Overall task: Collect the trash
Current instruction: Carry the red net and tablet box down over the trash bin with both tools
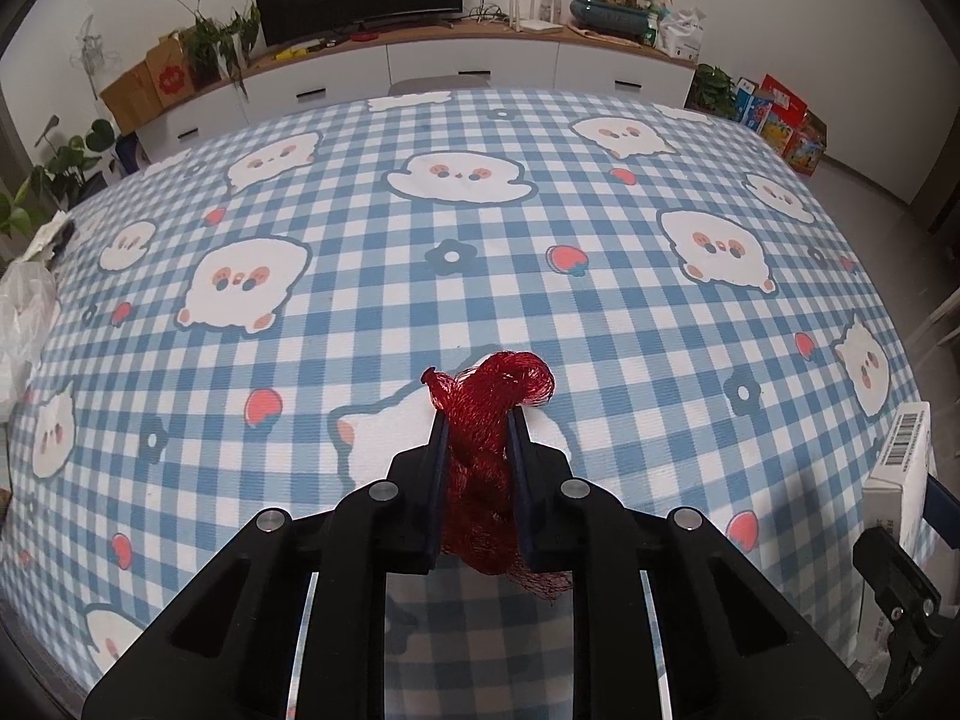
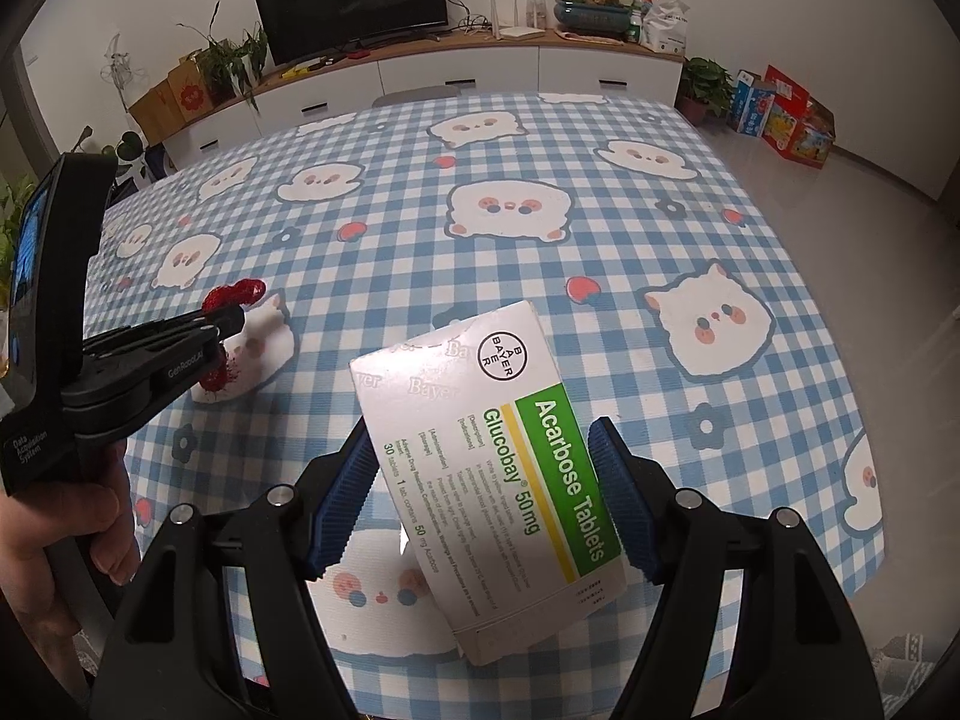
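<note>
Two pieces of trash were in hand over the checked tablecloth [image 1: 540, 252]. On the left, the left gripper [image 1: 478, 420] was clenched on the red mesh netting [image 1: 489, 414]; to its right, the right gripper [image 2: 483, 468] clamped the white medicine box [image 2: 480, 450]. Pick-up looked finished; next both likely needed carrying to a bin, none in view.

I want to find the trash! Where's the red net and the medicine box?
red mesh net [image 1: 480, 456], left wrist view, on the bunched middle between the pads.
Acarbose tablet box [image 2: 480, 450], right wrist view, on its white printed face.
</note>
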`<action>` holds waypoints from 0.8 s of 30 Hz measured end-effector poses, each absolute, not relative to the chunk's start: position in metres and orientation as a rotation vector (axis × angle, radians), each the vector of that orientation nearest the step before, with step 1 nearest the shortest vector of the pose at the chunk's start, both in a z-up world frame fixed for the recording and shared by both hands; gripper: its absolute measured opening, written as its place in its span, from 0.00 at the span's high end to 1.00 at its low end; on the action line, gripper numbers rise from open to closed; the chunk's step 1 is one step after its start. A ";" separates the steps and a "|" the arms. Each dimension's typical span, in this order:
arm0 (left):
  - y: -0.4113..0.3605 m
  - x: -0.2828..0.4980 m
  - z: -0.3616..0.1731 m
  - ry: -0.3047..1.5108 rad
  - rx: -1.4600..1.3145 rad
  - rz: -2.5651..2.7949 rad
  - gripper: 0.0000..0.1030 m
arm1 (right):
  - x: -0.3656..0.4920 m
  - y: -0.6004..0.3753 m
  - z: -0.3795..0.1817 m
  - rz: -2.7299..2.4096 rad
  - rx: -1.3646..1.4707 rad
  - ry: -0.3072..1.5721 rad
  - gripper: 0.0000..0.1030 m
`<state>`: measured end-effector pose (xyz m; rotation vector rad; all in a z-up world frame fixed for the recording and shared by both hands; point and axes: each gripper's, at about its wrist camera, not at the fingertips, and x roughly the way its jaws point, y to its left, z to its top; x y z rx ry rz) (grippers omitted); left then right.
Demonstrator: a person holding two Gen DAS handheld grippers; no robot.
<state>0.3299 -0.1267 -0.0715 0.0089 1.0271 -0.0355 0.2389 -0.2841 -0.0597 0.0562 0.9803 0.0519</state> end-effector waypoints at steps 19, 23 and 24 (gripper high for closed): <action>-0.077 0.260 -0.030 0.956 -0.024 -0.014 0.83 | 0.225 -0.236 -0.028 0.077 0.021 0.898 0.34; -0.067 0.246 -0.027 0.953 -0.045 -0.007 0.83 | 0.216 -0.228 -0.023 0.080 0.007 0.884 0.34; -0.064 0.241 -0.027 0.952 -0.051 -0.003 0.83 | 0.213 -0.226 -0.022 0.081 0.006 0.882 0.34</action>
